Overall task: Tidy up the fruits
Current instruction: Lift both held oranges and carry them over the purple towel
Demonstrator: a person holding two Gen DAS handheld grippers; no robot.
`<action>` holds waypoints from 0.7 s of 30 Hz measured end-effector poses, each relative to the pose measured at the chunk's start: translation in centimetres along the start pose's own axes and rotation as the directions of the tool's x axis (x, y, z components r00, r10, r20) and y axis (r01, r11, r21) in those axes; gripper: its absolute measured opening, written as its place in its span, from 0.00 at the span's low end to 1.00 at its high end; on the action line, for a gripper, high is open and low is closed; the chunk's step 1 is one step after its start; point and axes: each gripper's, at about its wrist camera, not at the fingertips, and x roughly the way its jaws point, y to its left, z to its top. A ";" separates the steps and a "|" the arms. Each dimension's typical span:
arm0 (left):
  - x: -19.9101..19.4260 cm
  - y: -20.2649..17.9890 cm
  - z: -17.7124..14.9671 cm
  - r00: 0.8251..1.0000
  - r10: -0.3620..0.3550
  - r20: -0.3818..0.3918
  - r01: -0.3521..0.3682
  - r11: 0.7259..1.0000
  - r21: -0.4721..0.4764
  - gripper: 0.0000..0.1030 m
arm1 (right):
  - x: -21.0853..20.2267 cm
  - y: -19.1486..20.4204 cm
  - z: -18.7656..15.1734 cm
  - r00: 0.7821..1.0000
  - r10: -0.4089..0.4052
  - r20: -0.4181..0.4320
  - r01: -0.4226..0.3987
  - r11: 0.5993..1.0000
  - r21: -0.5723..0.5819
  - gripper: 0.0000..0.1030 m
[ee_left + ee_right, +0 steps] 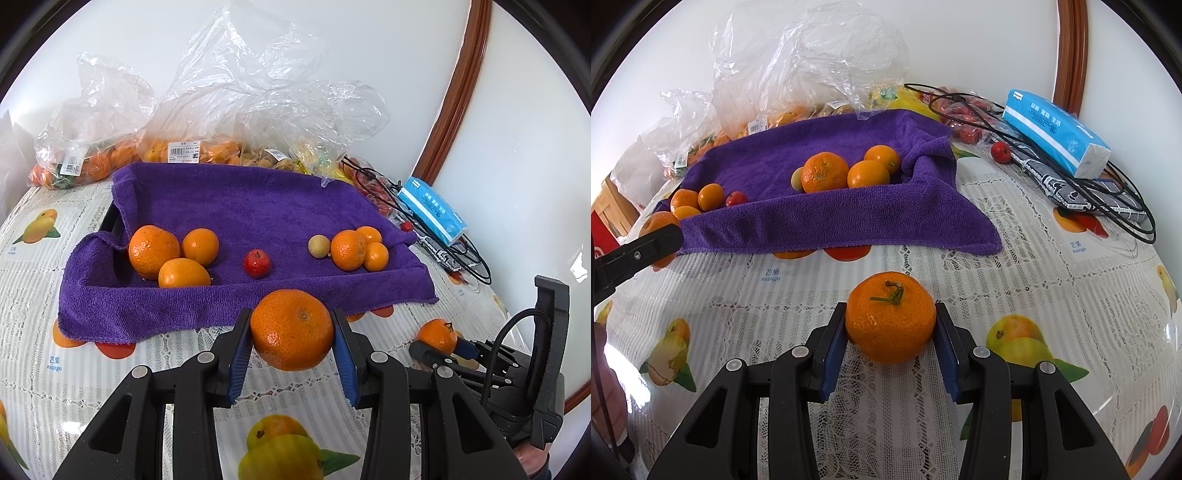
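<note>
My left gripper point(291, 328) is shut on a large mandarin point(291, 328), held just in front of the purple towel-lined tray point(258, 206). My right gripper point(891, 325) is shut on a stemmed mandarin point(891, 321) over the fruit-print tablecloth; the same mandarin point(437, 334) shows at the right of the left wrist view. On the towel lie three oranges point(153, 251) at the left, a small red fruit point(257, 263) in the middle, and a pale round fruit point(318, 246) beside three more oranges point(348, 249) at the right.
Clear plastic bags of fruit point(192, 147) stand behind the tray. A blue tissue pack point(1056, 133), black cables point(1108, 199) and a loose red fruit point(1001, 151) lie at the back right. A wooden frame point(454, 92) curves along the wall. A person's hand point(605, 387) shows at the left edge.
</note>
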 end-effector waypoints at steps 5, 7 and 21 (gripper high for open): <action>-0.1 0.0 0.1 1.000 -0.001 0.004 0.001 1.000 0.001 0.38 | 0.0 0.0 0.0 1.000 0.003 0.001 -0.003 1.000 0.003 0.43; -0.2 0.0 0.1 1.000 -0.001 0.009 0.001 1.000 -0.001 0.38 | -0.1 0.0 0.0 1.000 0.004 0.001 -0.004 1.000 0.004 0.43; -1.0 0.9 0.8 0.999 0.020 0.044 -0.019 0.999 -0.036 0.38 | -0.7 0.2 0.4 0.999 0.045 0.026 -0.045 0.999 0.026 0.42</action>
